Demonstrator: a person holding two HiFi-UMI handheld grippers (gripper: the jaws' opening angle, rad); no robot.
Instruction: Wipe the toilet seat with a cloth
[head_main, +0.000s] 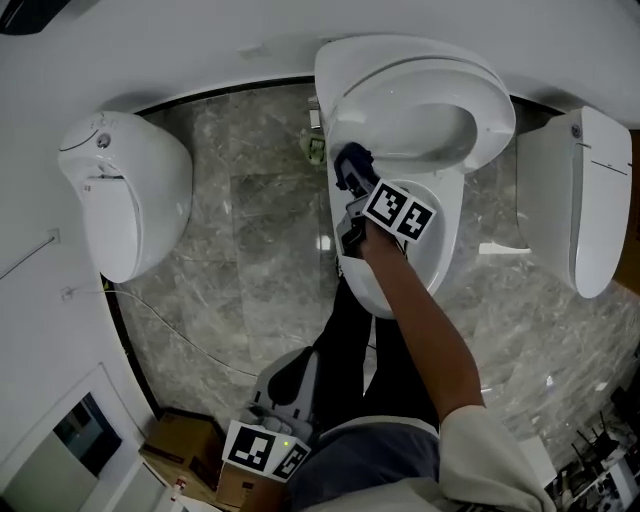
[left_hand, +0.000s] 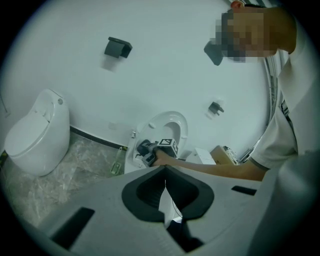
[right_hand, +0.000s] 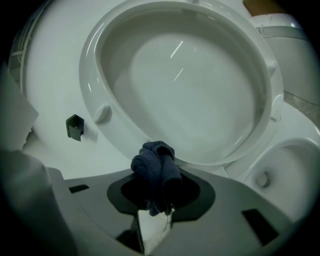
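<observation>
A white toilet (head_main: 440, 250) stands at the top middle of the head view, its lid (head_main: 410, 90) raised against the wall. My right gripper (head_main: 350, 175) reaches over the left rim, shut on a bunched dark blue cloth (head_main: 356, 158). In the right gripper view the cloth (right_hand: 155, 165) sticks out of the right gripper (right_hand: 160, 192), just below the raised lid (right_hand: 190, 85), with part of the seat ring (right_hand: 295, 150) at the lower right. My left gripper (head_main: 295, 370) hangs low by the person's legs. The left gripper (left_hand: 165, 187) is shut and holds nothing.
A second toilet (head_main: 125, 190) stands at the left and a third (head_main: 585, 200) at the right, on a grey marble floor (head_main: 260, 260). A cardboard box (head_main: 185, 445) and a thin cable (head_main: 170, 330) lie at the lower left. A small green fitting (head_main: 314, 148) is beside the toilet's base.
</observation>
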